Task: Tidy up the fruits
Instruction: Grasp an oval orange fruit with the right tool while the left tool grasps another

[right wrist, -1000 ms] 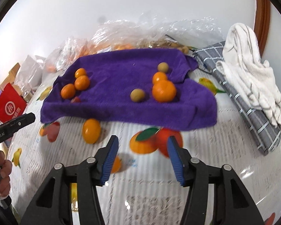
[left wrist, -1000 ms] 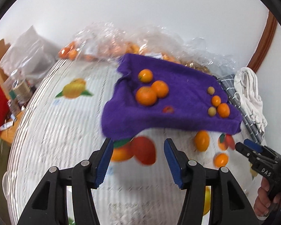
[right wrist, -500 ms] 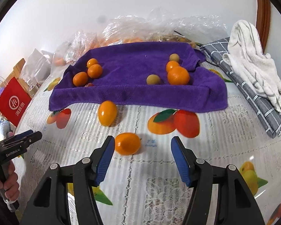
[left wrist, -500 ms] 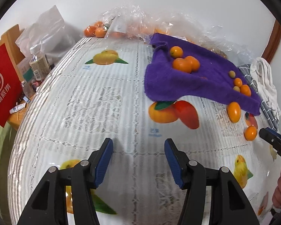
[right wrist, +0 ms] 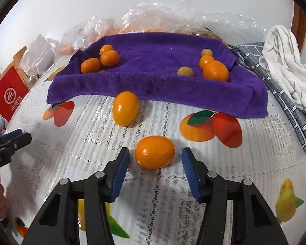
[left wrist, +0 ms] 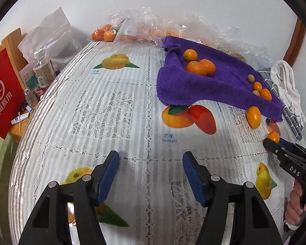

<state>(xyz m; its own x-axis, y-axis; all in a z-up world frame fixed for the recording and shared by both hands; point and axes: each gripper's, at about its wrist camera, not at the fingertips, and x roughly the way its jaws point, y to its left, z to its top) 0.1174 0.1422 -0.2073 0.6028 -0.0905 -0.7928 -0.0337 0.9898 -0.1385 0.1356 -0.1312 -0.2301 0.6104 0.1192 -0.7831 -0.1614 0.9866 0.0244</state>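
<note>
Tablecloth (right wrist: 153, 194): second kumquat (right wrist: 125, 108) beside purple towel (right wrist: 157, 77).

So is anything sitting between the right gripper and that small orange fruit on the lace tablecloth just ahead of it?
Nothing visible does. The small orange oval fruit lies between the right gripper's blue pads, which have just been closing but show gaps on both sides.

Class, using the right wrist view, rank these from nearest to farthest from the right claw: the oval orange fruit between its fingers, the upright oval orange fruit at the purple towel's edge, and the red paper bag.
1. Oval orange fruit, between the right claw fingers.
2. Upright oval orange fruit, at the purple towel front edge.
3. Red paper bag, far left.
</note>
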